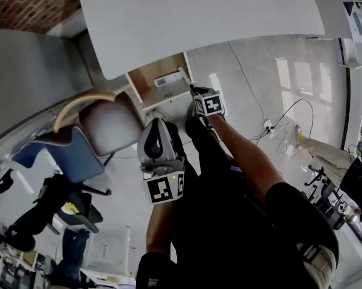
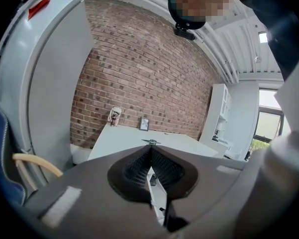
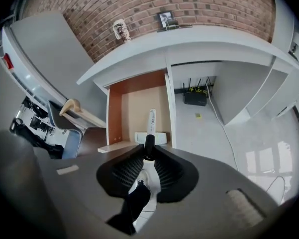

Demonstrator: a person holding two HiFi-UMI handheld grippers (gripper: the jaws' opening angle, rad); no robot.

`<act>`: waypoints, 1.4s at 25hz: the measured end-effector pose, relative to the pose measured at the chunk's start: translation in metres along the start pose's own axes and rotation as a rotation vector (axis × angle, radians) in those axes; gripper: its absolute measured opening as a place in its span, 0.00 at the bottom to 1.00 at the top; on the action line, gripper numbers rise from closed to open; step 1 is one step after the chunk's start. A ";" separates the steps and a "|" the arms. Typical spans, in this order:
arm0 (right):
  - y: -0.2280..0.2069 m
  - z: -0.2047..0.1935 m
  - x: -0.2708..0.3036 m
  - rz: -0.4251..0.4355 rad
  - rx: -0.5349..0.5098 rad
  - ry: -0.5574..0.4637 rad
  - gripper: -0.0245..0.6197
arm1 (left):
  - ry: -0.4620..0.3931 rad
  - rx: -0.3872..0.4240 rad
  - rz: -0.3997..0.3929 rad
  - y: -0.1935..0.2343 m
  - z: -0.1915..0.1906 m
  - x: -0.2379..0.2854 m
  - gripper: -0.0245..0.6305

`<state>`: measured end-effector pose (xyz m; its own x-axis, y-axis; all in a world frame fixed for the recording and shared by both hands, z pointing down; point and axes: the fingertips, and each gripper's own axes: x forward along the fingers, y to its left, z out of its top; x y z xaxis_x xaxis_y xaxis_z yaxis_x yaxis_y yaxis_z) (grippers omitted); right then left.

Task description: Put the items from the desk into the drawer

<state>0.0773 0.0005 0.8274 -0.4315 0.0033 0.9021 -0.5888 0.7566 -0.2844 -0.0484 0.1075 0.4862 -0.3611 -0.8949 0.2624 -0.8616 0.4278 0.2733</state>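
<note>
My right gripper [image 3: 149, 151] is shut on a white marker with a black cap [image 3: 150, 126]. The marker points down into the open wooden drawer [image 3: 115, 111] under the white desk [image 3: 199, 39]. A white flat item [image 3: 159, 138] lies in the drawer. In the head view the right gripper [image 1: 196, 92] hangs just over the drawer [image 1: 143, 84], with the marker [image 1: 184, 76] sticking out ahead. My left gripper [image 1: 157, 124] hovers nearer to me, beside the chair. Its jaws [image 2: 150, 148] are shut and hold nothing. A patterned jar [image 3: 121, 30] and a small picture frame [image 3: 166, 19] stand on the desk.
A chair with a brown seat, blue back and wooden armrest [image 1: 87, 134] stands left of the drawer. A black router [image 3: 195, 97] and cables lie on the floor under the desk. A power strip with cords [image 1: 268, 126] lies on the floor to the right. A brick wall [image 2: 139, 68] backs the desk.
</note>
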 end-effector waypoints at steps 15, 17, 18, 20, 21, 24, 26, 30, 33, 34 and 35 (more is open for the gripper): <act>-0.037 -0.027 0.068 -0.080 0.111 0.160 0.15 | 0.061 -0.031 0.019 0.023 -0.047 0.016 0.06; -0.041 -0.025 0.074 -0.089 0.123 0.174 0.15 | 0.062 -0.026 0.021 0.027 -0.047 0.020 0.06; -0.043 -0.024 0.077 -0.095 0.130 0.183 0.15 | 0.062 -0.022 0.023 0.029 -0.047 0.022 0.06; -0.047 -0.023 0.082 -0.106 0.146 0.196 0.15 | 0.061 -0.013 0.026 0.033 -0.045 0.025 0.06; -0.048 -0.023 0.083 -0.108 0.154 0.200 0.15 | 0.062 -0.013 0.028 0.035 -0.044 0.025 0.06; -0.050 -0.025 0.087 -0.112 0.165 0.208 0.15 | 0.065 -0.021 0.035 0.040 -0.046 0.026 0.06; -0.051 -0.026 0.091 -0.115 0.161 0.218 0.15 | 0.068 -0.023 0.038 0.042 -0.049 0.028 0.06; -0.052 -0.028 0.092 -0.123 0.152 0.228 0.15 | 0.071 -0.028 0.038 0.045 -0.050 0.027 0.06; -0.052 -0.029 0.092 -0.124 0.151 0.217 0.15 | 0.072 -0.032 0.037 0.045 -0.053 0.026 0.06; -0.052 -0.029 0.093 -0.123 0.152 0.214 0.15 | 0.072 -0.033 0.037 0.045 -0.054 0.025 0.06; -0.052 -0.029 0.093 -0.121 0.153 0.210 0.17 | 0.071 -0.034 0.037 0.045 -0.055 0.024 0.06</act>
<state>0.0876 -0.0193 0.9357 -0.2099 0.0665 0.9755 -0.7306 0.6523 -0.2016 -0.0765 0.1120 0.5554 -0.3651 -0.8676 0.3376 -0.8351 0.4655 0.2930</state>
